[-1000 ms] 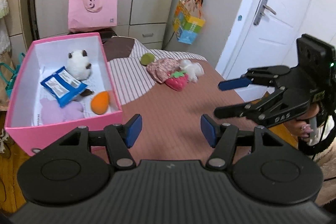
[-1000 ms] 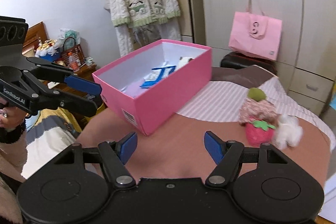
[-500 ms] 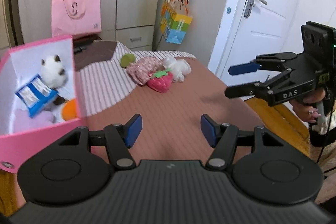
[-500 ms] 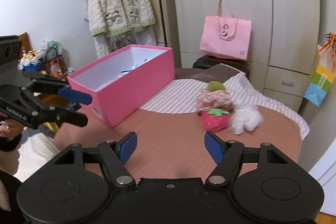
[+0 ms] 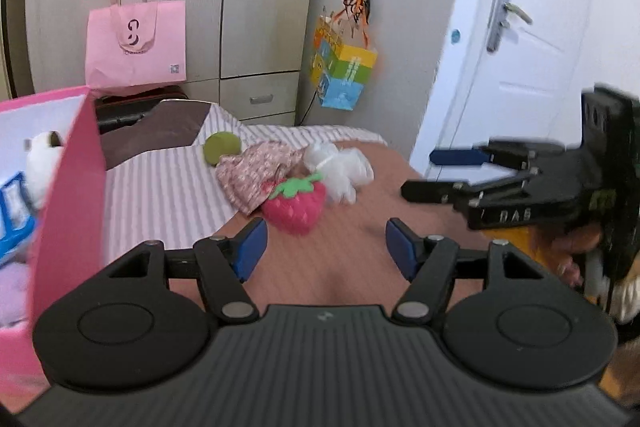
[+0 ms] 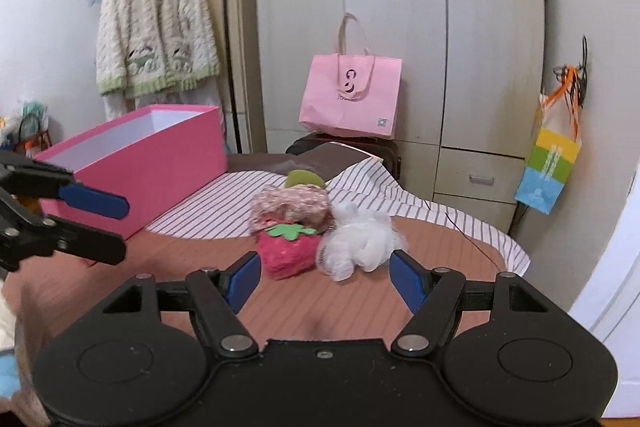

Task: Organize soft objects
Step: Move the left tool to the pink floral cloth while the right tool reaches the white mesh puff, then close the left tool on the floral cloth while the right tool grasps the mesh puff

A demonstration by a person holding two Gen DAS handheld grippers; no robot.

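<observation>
A pile of soft toys lies on the bed: a red strawberry plush (image 5: 294, 205) (image 6: 287, 250), a white fluffy plush (image 5: 340, 169) (image 6: 360, 241), a pink floral cloth piece (image 5: 256, 167) (image 6: 292, 203) and a green ball (image 5: 222, 147) (image 6: 304, 179). A pink box (image 5: 68, 195) (image 6: 156, 155) stands at the left and holds a white plush and a blue packet. My left gripper (image 5: 322, 251) is open and empty just short of the strawberry. My right gripper (image 6: 326, 277) is open and empty in front of the strawberry and the white plush.
A pink paper bag (image 5: 136, 43) (image 6: 350, 99) stands on a dark stool by the wardrobe. A colourful bag (image 5: 342, 75) hangs on the wall. A white door (image 5: 520, 47) is at the right. A knitted cardigan (image 6: 156, 27) hangs at the back left.
Both grippers have moved toward the toy pile, which now looks larger and nearer. The pink box has slid to the left of both views. Both grippers stay open.
</observation>
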